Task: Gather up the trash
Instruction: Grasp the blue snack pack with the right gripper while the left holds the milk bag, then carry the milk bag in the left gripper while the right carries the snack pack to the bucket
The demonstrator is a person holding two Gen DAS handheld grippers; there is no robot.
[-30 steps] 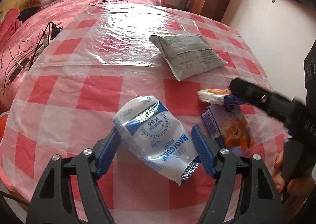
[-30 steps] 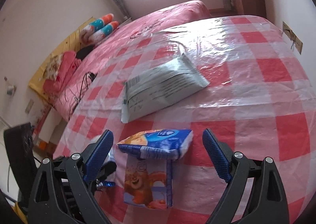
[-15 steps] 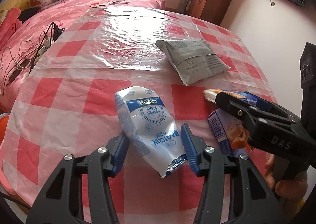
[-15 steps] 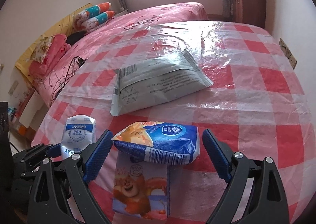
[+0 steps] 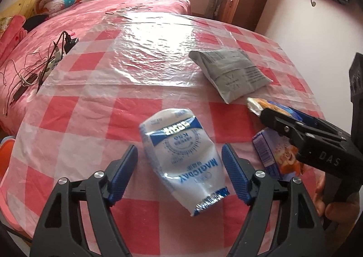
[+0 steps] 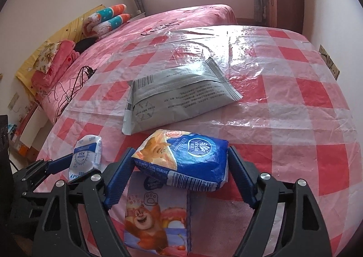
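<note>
Left gripper (image 5: 180, 175) reopening around white pouch (image 5: 181, 155) | right gripper (image 6: 180, 176) closing on blue pack (image 6: 188, 159)

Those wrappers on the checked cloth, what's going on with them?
A person is picking up trash with a clamp-like tool in each hand. The left tool straddles a white pouch; its jaws are opening and the pads are clear of it. The right tool is closing around a blue tissue pack, pads at its ends, which sits on a cartoon-bear wrapper. A grey bag lies untouched farther back on the cloth.
</note>
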